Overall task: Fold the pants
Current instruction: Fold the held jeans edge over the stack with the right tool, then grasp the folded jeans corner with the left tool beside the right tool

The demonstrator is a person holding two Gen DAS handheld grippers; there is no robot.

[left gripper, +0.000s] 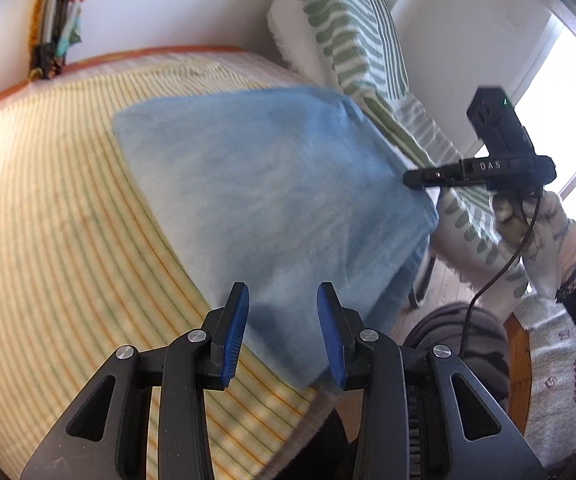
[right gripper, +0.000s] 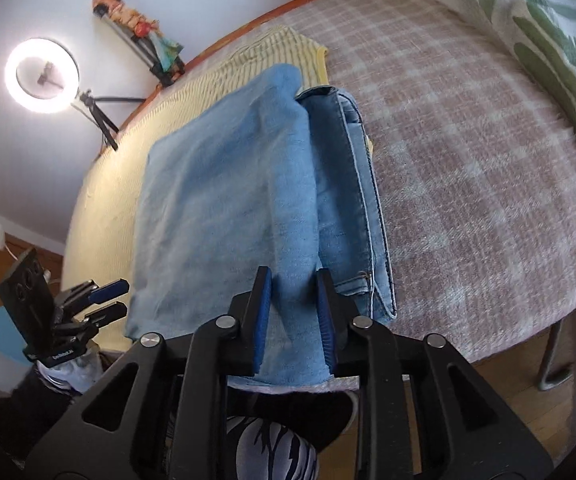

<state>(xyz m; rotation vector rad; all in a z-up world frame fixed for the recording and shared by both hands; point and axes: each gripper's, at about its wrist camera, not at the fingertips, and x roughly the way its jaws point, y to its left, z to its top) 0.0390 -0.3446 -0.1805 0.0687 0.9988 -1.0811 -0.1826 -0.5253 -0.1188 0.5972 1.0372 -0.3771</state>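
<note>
Nearest the right wrist lens: right gripper, black arms with blue pads, pitched steeply down over the near edge of the bed. Jaws narrow, a raised ridge of light blue cloth standing between the pads; hard to tell whether pressed or merely flanked, so grip left undecided. Straight ahead of those fingertips: pants, light blue denim, already folded into a thick stack. Long axis running away from the gripper toward the far side of the bed, the upper layer draped loosely and bulging along its right side. Just right of the fingertips, a stitched seam edge of the lower layer exposed, ending in a near corner beside the right pad. Under the stack on its left, a yellow striped sheet; to its right, a pink checked blanket.

From the left wrist: left gripper angled downward, jaws moderately apart, nothing clamped, pads hovering over the near corner of the pants. Same stack here broadening away from the fingertips, blurred. Ahead and to the right, right gripper seen side-on at the stack's right edge, fingers level with the cloth, held by a gloved hand with a dark sleeve.

Far left beyond the right gripper: left gripper, and higher up a lit ring light on a tripod.
</note>
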